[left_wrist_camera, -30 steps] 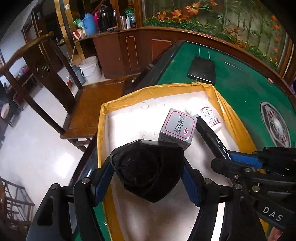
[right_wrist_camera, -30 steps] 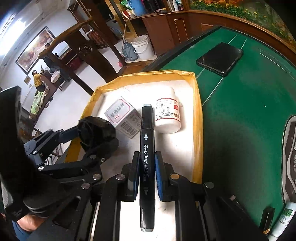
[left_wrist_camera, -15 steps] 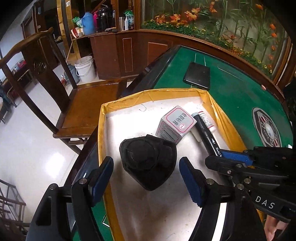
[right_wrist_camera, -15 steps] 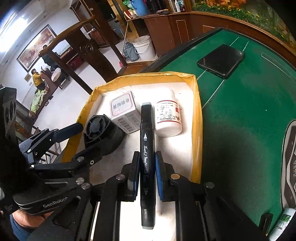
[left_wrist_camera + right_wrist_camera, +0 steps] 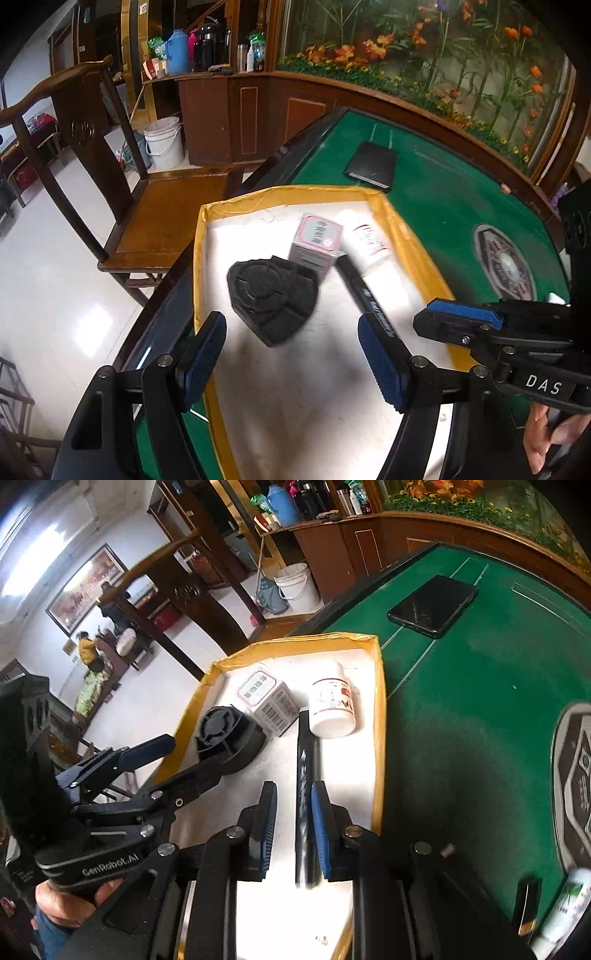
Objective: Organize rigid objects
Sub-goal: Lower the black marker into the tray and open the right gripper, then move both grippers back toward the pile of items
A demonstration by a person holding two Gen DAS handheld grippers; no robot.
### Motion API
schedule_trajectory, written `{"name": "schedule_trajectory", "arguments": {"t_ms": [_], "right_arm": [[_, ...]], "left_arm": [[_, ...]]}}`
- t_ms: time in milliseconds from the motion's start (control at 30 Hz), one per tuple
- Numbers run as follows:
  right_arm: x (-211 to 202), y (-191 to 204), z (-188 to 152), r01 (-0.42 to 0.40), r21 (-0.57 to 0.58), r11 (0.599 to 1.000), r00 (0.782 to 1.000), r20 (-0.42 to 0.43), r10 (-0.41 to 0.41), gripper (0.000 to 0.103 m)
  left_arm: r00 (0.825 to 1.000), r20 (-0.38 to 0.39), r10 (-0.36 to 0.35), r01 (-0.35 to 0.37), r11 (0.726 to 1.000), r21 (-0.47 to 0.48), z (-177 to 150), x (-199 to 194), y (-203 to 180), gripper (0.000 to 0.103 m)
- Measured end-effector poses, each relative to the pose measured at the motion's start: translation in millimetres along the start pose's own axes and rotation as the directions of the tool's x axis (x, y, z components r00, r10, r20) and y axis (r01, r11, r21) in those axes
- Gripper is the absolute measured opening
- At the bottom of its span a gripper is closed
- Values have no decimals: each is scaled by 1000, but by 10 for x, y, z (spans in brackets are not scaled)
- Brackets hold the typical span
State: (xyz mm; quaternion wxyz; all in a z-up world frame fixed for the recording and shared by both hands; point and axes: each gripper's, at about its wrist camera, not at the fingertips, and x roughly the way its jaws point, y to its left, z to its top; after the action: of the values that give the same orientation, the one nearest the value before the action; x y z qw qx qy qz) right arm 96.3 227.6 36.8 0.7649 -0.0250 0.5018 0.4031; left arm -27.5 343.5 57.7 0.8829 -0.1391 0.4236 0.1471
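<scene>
in the left wrist view, the left claw (image 5: 291,354) stands apart and empty over the yellow-rimmed tray (image 5: 197,266); the black fan-like piece (image 5: 271,295) lies released near the tray's left edge.

in the right wrist view, the right claw (image 5: 293,823) has just been opening, its pads off the black marker (image 5: 306,775) lying between them, beside the white bottle (image 5: 332,705) and small box (image 5: 267,698). the step looks like release; next, both claws likely need to lift clear.

You have 4 items in the tray (image 5: 377,686): the fan housing (image 5: 229,738) at left, the carton (image 5: 267,699) behind it, the bottle (image 5: 331,705) right of the carton, the marker (image 5: 306,775) in front (lying lengthwise). The phone (image 5: 432,605) lies on the table (image 5: 472,716) beyond the tray.
</scene>
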Motion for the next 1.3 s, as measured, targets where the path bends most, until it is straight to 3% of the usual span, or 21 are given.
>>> {"name": "schedule_trajectory", "arguments": {"t_ms": [133,333,633,833,1100,1233,1300], "right_arm": [[-240,-67,-179,-48,23,999,998,41,47,28],[-552,-172,-496,-96,32,995,992,82,93,29],[-987,-503,-900,-135,63,989,983,136,125,29],[-1455,-958,-1170,-150,125,981,968,220,121,29],[-2207,-1846,-1685,-74,294,953,926,375,-44,36],[-2432,-2363,-1852,15,464,886,889,399,-225,36],[-2495,-2539,-1887,104,538,836,857,378,-350,36]], "left_arm": [[999,32,-39,39,999,12,-92,-178,-146,79],[994,56,-95,92,994,58,-304,-330,-506,82],[988,34,-150,142,977,157,-565,-388,-1147,82],[984,0,-177,172,954,246,-711,-375,-1565,82],[973,-77,-220,232,902,364,-909,-250,-2191,82],[961,-115,-252,276,885,374,-1018,-187,-2408,82],[952,-131,-278,307,878,368,-1079,-171,-2477,82]]}}
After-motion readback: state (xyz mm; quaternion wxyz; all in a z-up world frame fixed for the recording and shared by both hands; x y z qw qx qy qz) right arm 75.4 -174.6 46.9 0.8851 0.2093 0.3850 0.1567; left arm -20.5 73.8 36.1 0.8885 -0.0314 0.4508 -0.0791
